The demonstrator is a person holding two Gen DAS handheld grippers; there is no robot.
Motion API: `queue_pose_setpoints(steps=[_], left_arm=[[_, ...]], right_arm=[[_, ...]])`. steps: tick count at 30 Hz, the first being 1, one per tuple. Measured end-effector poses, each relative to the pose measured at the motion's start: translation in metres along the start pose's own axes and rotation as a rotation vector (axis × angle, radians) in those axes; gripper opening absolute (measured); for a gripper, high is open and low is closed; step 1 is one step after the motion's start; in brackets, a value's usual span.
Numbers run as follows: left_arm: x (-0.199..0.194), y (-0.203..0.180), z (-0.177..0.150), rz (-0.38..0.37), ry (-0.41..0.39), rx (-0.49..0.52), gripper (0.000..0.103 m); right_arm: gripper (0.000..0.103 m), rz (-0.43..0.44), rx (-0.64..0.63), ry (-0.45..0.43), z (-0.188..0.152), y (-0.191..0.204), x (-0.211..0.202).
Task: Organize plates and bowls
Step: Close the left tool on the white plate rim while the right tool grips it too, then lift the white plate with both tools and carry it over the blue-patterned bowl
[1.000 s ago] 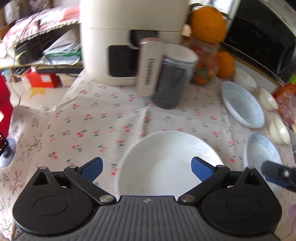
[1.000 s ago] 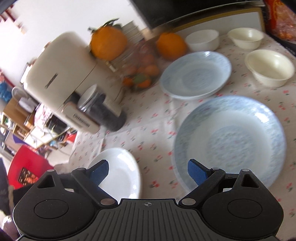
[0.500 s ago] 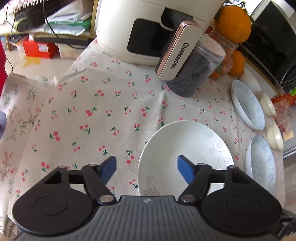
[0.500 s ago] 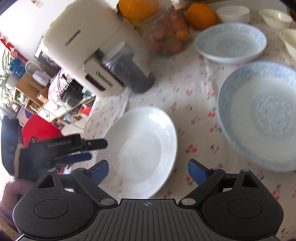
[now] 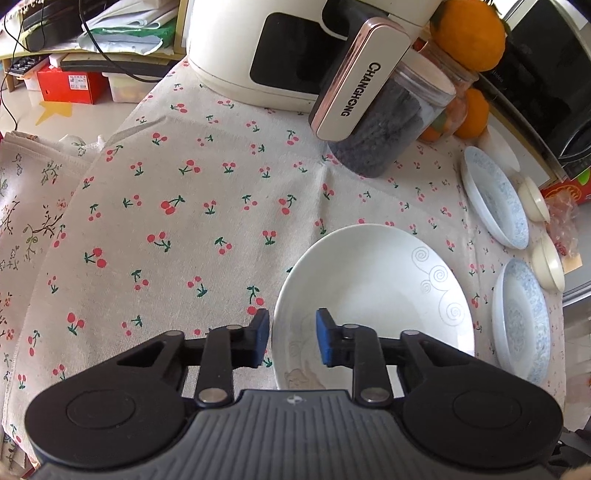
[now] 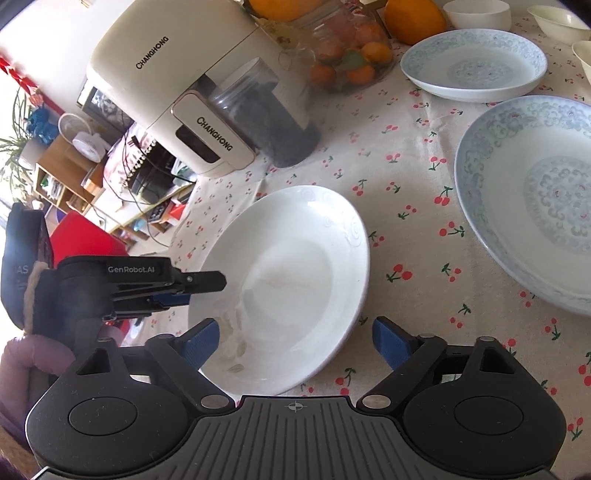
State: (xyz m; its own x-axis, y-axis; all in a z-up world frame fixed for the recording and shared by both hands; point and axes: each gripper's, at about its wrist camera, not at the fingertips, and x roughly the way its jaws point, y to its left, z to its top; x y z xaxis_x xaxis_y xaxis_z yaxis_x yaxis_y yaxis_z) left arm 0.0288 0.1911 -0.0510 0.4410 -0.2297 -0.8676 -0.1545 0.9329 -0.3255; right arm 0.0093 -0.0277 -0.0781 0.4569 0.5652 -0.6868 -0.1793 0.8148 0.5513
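A white plate point(image 5: 373, 295) with faint swirl marks lies on the cherry-print tablecloth point(image 5: 192, 221). My left gripper point(image 5: 291, 341) is partly closed with one pad either side of the plate's near-left rim; I cannot tell if the pads touch it. In the right wrist view the plate point(image 6: 291, 280) sits in front of my open, empty right gripper point(image 6: 295, 341), and the left gripper point(image 6: 192, 288) reaches its left rim. Two blue-patterned plates point(image 6: 532, 195) point(image 6: 476, 62) lie to the right, with small cream bowls point(image 5: 550, 262) point(image 5: 533, 199) beyond them.
A cream air fryer point(image 5: 295, 48) stands at the back with its handle point(image 5: 354, 96) sticking out. A jar of dark contents point(image 5: 388, 133), a jar of fruit point(image 6: 347, 62) and oranges point(image 5: 469, 33) stand beside it. The table edge drops off at left.
My left gripper has narrowed from wide open and slid left onto the white plate's rim. My right gripper has swung left from the blue plate to face the white plate.
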Motion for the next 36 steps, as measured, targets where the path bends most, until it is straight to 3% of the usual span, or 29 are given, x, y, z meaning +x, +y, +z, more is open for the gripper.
queue_pose_setpoints(steps=[8,11,20,25,36], left_arm=[[0.002,0.005,0.0,0.003,0.006,-0.021,0.016],[0.002,0.005,0.0,-0.002,0.004,-0.025,0.015],[0.001,0.006,0.0,-0.004,-0.01,-0.016,0.014],[-0.003,0.003,0.0,-0.004,-0.031,0.001,0.013],[-0.014,0.001,0.002,-0.055,-0.085,-0.021,0.012]], right_arm=[[0.068,-0.024,-0.023,-0.001,-0.002,-0.001,0.003],[0.056,-0.023,-0.026,-0.001,-0.002,-0.001,0.004],[0.041,-0.039,-0.029,-0.012,-0.001,-0.004,0.003],[0.027,-0.057,-0.027,-0.017,0.0,-0.006,0.001],[0.025,-0.03,-0.035,-0.073,0.015,-0.005,-0.016]])
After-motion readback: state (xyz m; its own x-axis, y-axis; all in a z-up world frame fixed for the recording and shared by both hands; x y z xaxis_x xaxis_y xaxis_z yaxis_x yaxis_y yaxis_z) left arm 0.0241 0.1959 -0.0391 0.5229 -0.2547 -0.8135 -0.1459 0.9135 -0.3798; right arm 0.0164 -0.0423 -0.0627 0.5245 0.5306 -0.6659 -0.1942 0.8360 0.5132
